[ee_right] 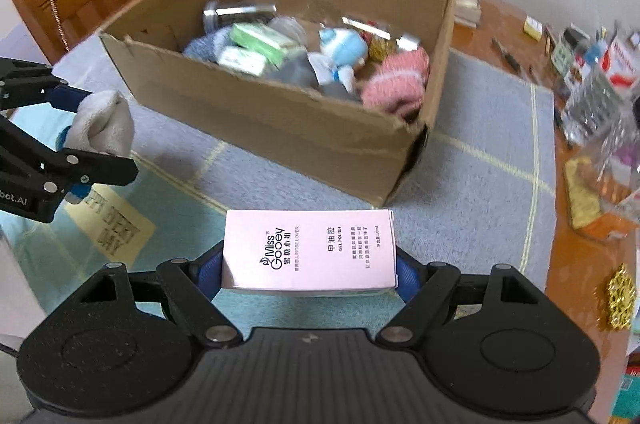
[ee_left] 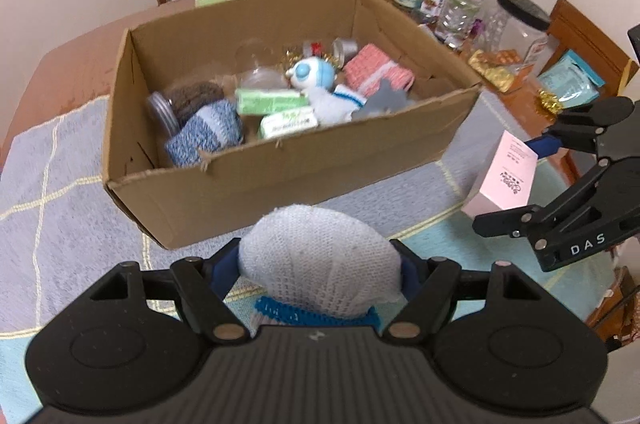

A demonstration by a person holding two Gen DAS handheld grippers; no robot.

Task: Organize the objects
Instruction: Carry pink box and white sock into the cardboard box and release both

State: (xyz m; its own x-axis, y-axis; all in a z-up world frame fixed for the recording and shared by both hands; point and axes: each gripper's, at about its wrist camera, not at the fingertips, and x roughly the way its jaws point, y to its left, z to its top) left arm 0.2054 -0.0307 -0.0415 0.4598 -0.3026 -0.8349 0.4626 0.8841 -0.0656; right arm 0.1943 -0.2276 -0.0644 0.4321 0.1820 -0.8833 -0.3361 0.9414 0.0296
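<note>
Cardboard box [ee_left: 280, 180] holds socks [ee_left: 204, 132], plush toy [ee_left: 320, 84], green packets [ee_left: 268, 101].

The box [ee_right: 280, 128] contents are pretty smeared in the right wrist view — labels on the green packets [ee_right: 256, 42] can't be read. Bottles [ee_right: 592, 96] at the table's right edge are a blur too. The rolled sock [ee_left: 320, 264] hides most of the left tool's blue pads [ee_left: 224, 270].
</note>
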